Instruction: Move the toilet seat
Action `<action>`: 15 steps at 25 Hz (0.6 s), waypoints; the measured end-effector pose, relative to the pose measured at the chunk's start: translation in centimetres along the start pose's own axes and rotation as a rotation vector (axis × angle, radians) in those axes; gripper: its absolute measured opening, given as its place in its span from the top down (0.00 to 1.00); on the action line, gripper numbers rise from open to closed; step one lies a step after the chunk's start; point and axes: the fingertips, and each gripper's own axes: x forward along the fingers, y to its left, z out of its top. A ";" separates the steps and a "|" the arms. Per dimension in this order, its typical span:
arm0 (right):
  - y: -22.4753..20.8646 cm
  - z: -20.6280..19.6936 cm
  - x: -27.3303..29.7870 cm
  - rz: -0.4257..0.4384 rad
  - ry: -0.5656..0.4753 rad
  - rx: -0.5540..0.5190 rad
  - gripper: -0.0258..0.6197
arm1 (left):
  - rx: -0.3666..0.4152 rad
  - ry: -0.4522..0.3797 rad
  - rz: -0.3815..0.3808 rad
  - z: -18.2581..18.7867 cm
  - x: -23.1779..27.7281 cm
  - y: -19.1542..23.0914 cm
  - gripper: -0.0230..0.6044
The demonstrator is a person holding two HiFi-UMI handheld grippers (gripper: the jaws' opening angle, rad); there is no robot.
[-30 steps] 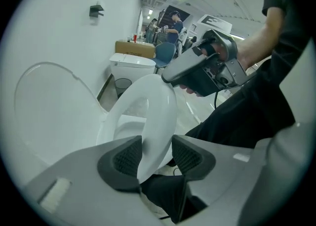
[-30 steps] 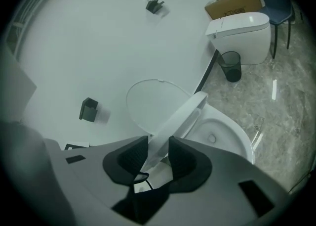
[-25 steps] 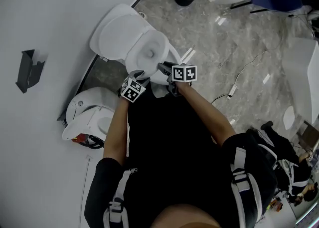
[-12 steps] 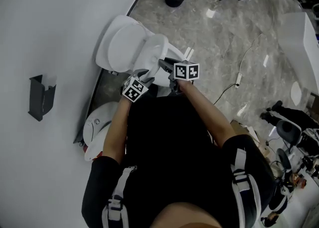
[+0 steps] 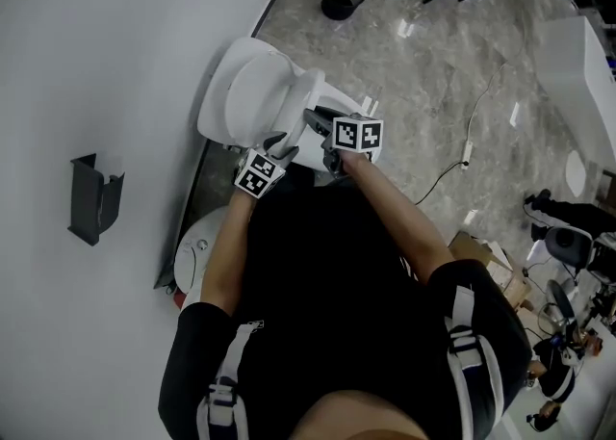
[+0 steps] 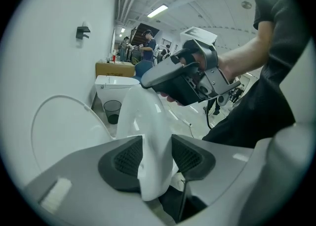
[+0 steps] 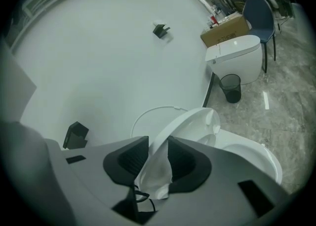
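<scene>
**Seat half up, both grips on**

The toilet seat [image 7: 192, 121] stands tilted. Its near edge is clear of the bowl [image 7: 256, 157], and it stops short of the lid [image 5: 241, 91], which leans upright against the far wall [image 5: 96, 43]. Your left gripper [image 6: 155, 158] is clamped on the seat's left rim, with a pad pressing each face. Your right gripper [image 7: 150, 163] pinches the right rim, and its jaws have just closed a little tighter on it. The grasp is done, and the swing looks about midway. What's left, I judge, is to carry the seat to rest and then let go with both.
</scene>
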 end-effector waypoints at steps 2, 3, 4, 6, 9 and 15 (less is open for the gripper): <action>0.5 0.3 0.5 0.006 -0.002 -0.004 0.77 | -0.001 -0.007 0.000 0.1 -0.3 0.4 0.67; 0.7 0.4 0.7 0.006 -0.003 -0.008 0.77 | -0.003 -0.011 0.002 0.1 -0.5 0.6 0.67; 0.8 0.4 0.9 0.004 -0.004 -0.013 0.76 | -0.005 -0.016 0.005 0.1 -0.6 0.8 0.67; 1.1 0.6 1.3 -0.002 -0.005 -0.023 0.76 | -0.008 -0.027 0.018 -0.1 -0.9 1.3 0.67; 1.7 0.7 1.8 0.004 -0.009 -0.041 0.75 | -0.013 -0.022 0.037 -0.3 -1.3 1.7 0.67; 2.1 1.2 2.5 -0.012 -0.010 -0.093 0.74 | 0.008 -0.031 0.077 0.0 -2.0 2.7 0.65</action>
